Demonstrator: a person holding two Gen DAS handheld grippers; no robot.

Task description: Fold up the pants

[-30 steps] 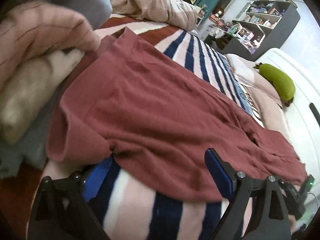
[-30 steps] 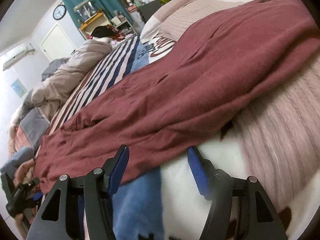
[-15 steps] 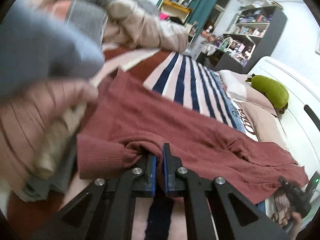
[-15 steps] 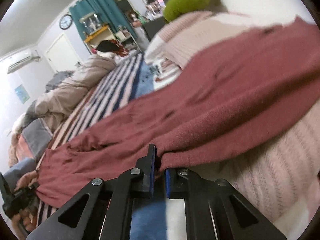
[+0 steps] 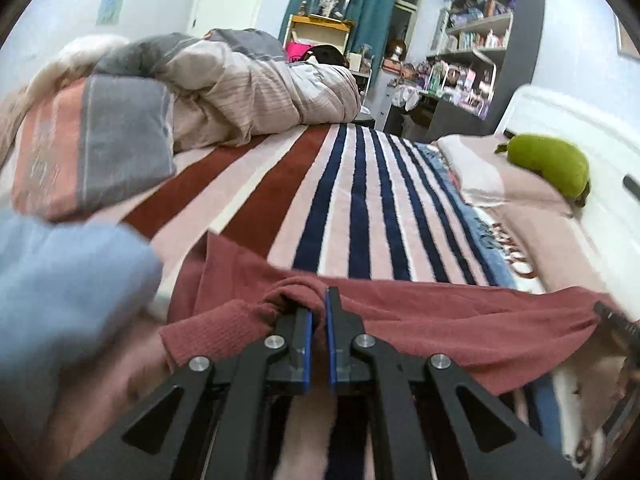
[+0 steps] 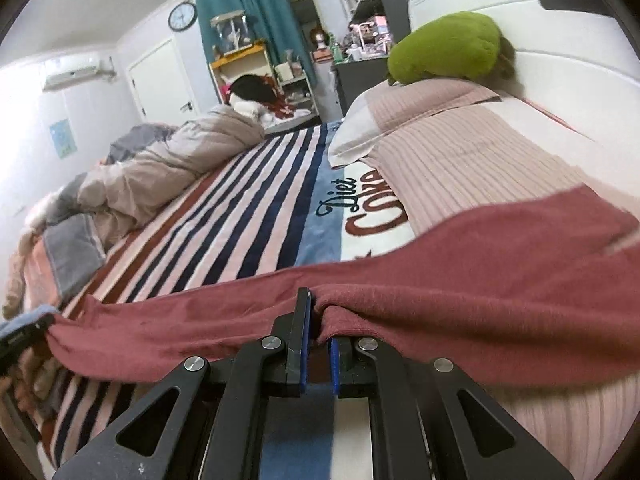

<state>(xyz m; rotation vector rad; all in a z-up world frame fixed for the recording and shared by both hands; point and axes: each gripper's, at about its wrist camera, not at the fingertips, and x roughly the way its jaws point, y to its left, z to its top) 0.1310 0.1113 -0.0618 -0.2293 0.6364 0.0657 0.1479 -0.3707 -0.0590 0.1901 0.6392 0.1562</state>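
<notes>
The left gripper (image 5: 319, 312) is pinching a bunched fold of the pants (image 5: 460, 320), its blue-padded jaws closed tight on the cloth. The right gripper (image 6: 318, 320) is clamping another part of the same near edge, its jaws also closed on fabric that is draping over one finger. Between the two, the dark red pants are hanging in a long band, lifted off the striped blanket (image 5: 360, 208) along the near edge, while the far edge is lying on the blanket. In the right wrist view the pants (image 6: 480, 272) are also lying over the near corner of the pink pillow (image 6: 472, 148). A green plush toy (image 6: 448, 46) is resting on the pillow's far end, against the white headboard. A rumpled quilt (image 5: 248, 92) is lying across the blanket's far side.
</notes>
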